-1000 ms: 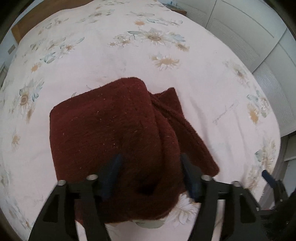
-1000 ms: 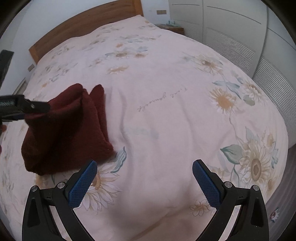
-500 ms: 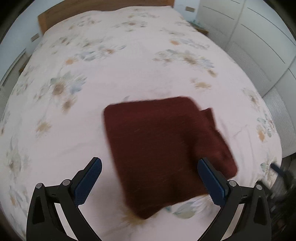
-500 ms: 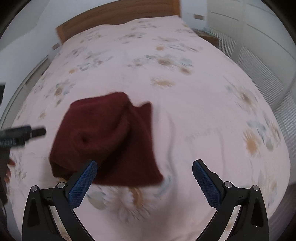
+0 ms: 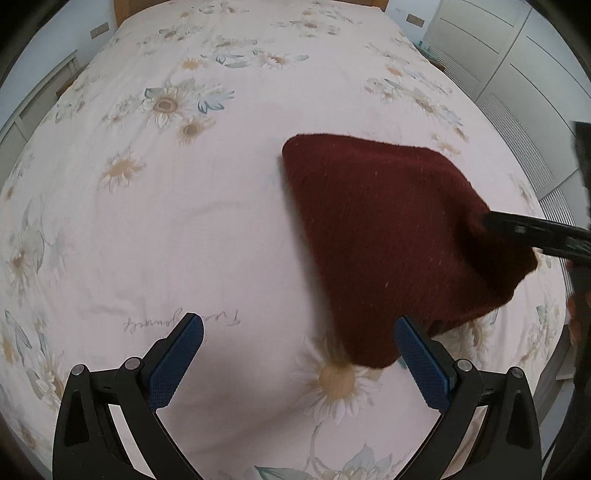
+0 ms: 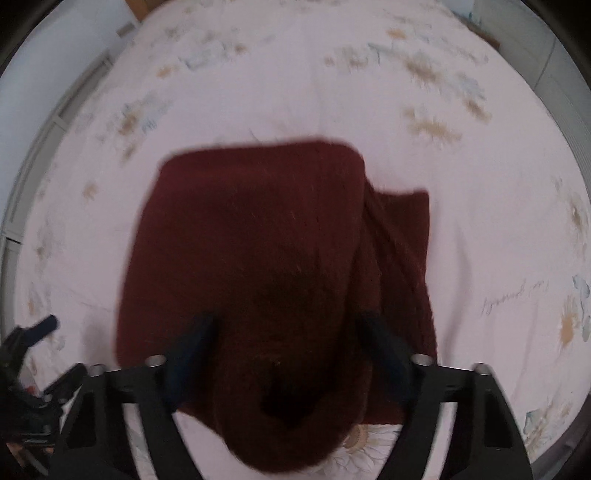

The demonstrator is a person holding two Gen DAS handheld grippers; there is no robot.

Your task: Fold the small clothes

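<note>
A dark red knitted garment lies folded on the flowered bedspread. In the left wrist view my left gripper is open and empty, to the garment's left and near side. My right gripper is open, its fingers spread over the garment's near part, with cloth between and under them. One right finger shows in the left wrist view, lying on the garment's right edge. The right wrist view is blurred.
The wooden headboard is at the far end. White wardrobe doors stand along the right side. The bed's near right edge is close to the garment. The left gripper shows at the right wrist view's left edge.
My left gripper let go of the garment and drew back to the left. My right gripper moved left onto the garment, its fingers now over the near part.
</note>
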